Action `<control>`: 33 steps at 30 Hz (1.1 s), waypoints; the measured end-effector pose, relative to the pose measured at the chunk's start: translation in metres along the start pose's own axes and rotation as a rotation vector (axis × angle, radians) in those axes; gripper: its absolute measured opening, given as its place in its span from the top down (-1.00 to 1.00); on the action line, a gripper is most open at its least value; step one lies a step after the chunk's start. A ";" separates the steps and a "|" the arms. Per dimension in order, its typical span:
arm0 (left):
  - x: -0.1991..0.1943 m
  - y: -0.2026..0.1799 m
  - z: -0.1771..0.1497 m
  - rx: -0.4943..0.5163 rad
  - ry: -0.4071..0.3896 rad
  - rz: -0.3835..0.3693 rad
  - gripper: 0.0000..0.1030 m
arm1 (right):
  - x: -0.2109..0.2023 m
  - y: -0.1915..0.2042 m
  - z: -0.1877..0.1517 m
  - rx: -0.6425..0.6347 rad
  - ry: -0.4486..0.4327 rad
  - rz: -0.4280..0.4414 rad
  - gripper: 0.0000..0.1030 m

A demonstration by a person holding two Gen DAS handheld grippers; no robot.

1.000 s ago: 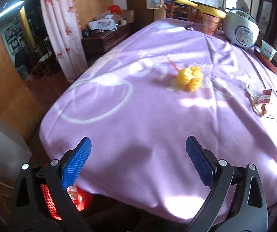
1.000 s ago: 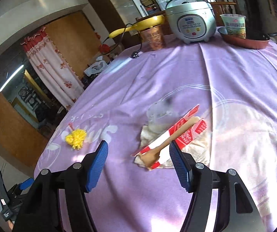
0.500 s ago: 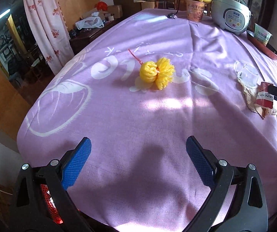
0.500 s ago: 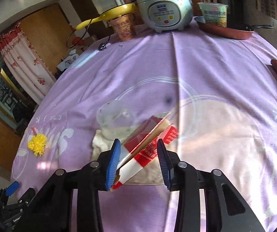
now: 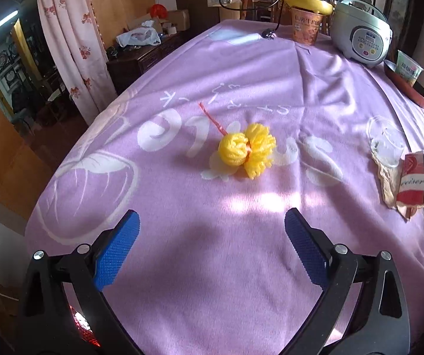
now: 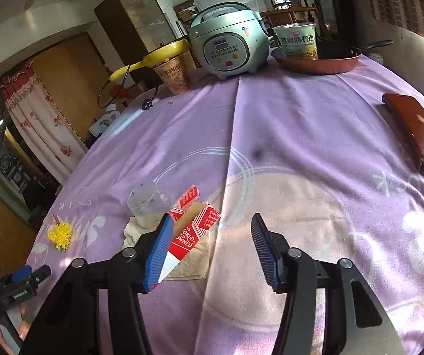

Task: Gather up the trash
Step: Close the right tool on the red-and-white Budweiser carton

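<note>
In the left wrist view, the left gripper (image 5: pixel 212 248) is held over the near edge of the purple-covered tabletop (image 5: pixel 271 68), its blue pads spread wide with nothing between them. A yellow pom-pom (image 5: pixel 247 150) is seen near the middle of the cloth. A red-and-white wrapper (image 5: pixel 412 183) lies on a crumpled napkin (image 5: pixel 387 180) toward the right edge, touching a clear plastic cup (image 5: pixel 386 140).

In the right wrist view, the right gripper (image 6: pixel 210 247) is seen with its jaws opening; the wrapper (image 6: pixel 194 233) rests against the left pad, clear of the right one. A brown wallet (image 6: pixel 414 133) is seen by the right edge.
</note>
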State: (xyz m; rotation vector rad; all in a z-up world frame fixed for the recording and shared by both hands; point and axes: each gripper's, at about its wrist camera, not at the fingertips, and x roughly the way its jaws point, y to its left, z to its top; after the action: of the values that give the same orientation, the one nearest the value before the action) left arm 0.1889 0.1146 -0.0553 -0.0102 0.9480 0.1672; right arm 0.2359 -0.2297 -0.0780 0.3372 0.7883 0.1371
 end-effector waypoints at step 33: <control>0.079 -0.021 0.051 -0.033 0.118 -0.029 -0.87 | 0.036 0.079 -0.017 -0.182 0.172 0.027 -0.18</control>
State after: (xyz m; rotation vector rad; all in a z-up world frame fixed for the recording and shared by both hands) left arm 0.2781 0.1092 -0.0902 -0.0648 1.0619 0.1563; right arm 0.2486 -0.1425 -0.0858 0.1654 0.9338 0.2639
